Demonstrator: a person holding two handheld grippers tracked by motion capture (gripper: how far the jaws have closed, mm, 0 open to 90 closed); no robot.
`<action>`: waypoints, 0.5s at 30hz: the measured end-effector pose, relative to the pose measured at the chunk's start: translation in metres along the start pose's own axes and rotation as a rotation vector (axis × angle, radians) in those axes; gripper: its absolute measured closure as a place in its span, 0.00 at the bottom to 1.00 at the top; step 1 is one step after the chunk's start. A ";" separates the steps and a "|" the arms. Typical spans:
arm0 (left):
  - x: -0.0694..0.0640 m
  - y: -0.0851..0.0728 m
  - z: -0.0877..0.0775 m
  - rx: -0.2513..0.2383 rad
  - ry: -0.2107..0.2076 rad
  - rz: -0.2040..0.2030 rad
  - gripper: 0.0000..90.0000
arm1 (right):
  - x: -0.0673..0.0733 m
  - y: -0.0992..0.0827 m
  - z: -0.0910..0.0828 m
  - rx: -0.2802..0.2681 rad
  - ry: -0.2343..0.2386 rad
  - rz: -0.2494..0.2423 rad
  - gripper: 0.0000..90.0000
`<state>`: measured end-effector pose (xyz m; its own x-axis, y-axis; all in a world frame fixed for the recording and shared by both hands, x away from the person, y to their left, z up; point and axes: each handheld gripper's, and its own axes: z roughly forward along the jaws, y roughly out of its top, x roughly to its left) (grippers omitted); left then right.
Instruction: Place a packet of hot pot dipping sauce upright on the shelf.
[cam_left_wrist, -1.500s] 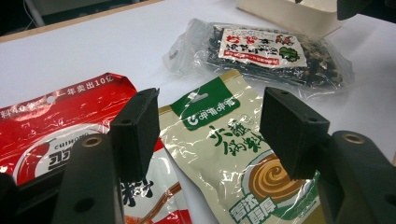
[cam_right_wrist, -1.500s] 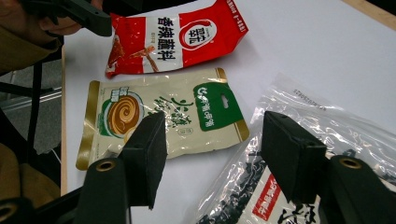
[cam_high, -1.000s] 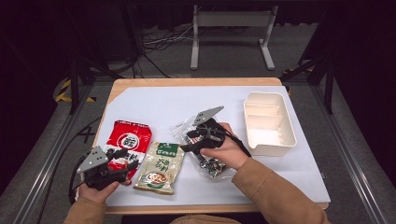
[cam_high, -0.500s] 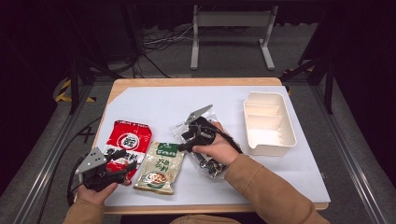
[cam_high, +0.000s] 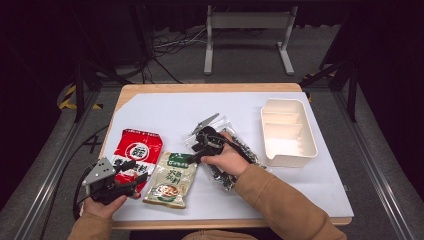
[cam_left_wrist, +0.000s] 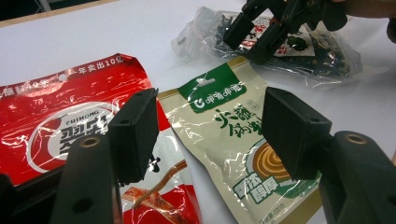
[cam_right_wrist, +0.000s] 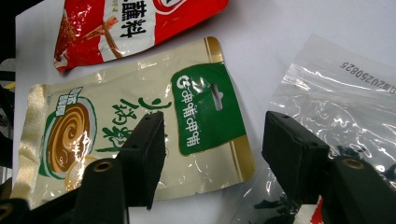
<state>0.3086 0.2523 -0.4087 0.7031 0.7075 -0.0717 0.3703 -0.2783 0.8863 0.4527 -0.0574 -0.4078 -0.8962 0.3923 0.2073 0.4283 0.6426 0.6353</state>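
Observation:
Three packets lie on the white table (cam_high: 165, 112): a red snack packet (cam_high: 136, 150), a beige packet with a green header (cam_high: 172, 179), and a clear bag of dark pieces (cam_high: 235, 145). My right gripper (cam_high: 196, 150) stands open low over the beige packet's green header (cam_right_wrist: 205, 107), with the clear bag's edge (cam_right_wrist: 336, 107) by its right jaw; nothing is held. My left gripper (cam_high: 134, 174) rests open at the near left, over the red packet's lower end (cam_left_wrist: 56, 121), facing the beige packet (cam_left_wrist: 224, 116). The right gripper (cam_left_wrist: 261, 32) shows beyond it, in front of the clear bag (cam_left_wrist: 322, 56).
A white divided tray (cam_high: 300, 150) stands at the right of the table. The red packet (cam_right_wrist: 126, 23) lies just past the beige one in the right gripper view. Bare table stretches behind the packets and at the near right. Metal frames and cables lie on the floor beyond.
My right gripper has moved left and down from above the clear bag to the beige packet's green top. The left gripper has stayed where it was.

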 end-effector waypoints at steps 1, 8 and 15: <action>0.000 0.000 0.000 0.004 -0.002 -0.001 0.41 | 0.000 0.000 0.003 0.009 -0.001 0.006 0.43; 0.000 0.000 0.001 0.003 -0.005 0.000 0.41 | -0.002 0.000 0.009 0.029 -0.006 0.014 0.41; -0.001 0.000 0.002 0.007 -0.008 0.002 0.41 | -0.001 0.001 0.012 0.046 0.005 0.039 0.38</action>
<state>0.3092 0.2509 -0.4094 0.7087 0.7016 -0.0736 0.3731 -0.2842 0.8832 0.4549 -0.0491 -0.4164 -0.8791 0.4146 0.2350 0.4678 0.6564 0.5918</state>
